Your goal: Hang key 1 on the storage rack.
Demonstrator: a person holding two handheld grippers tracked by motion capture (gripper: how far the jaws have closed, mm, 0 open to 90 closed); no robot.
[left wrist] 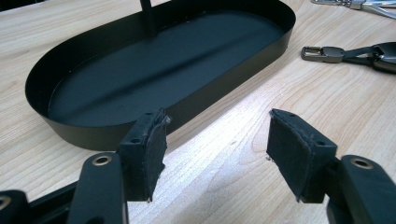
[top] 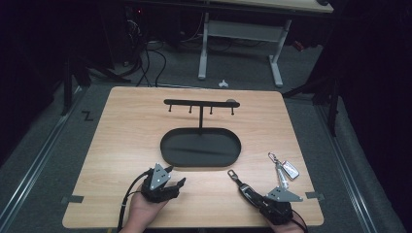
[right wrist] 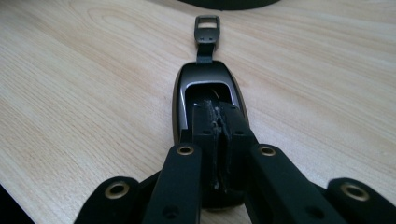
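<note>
My right tool (top: 265,200) has its jaws pressed together on top of a dark key fob (right wrist: 205,86), which lies flat on the tabletop (top: 121,126) directly beneath and ahead of the tips, its strap clasp (right wrist: 207,28) pointing away from me. Whether the jaws actually pinch anything, I cannot tell. My left tool (left wrist: 217,154) is released, jaws wide apart, with the black oval tray (left wrist: 224,88) just ahead. A second key set (top: 284,167) lies near the right tool's far right.
</note>
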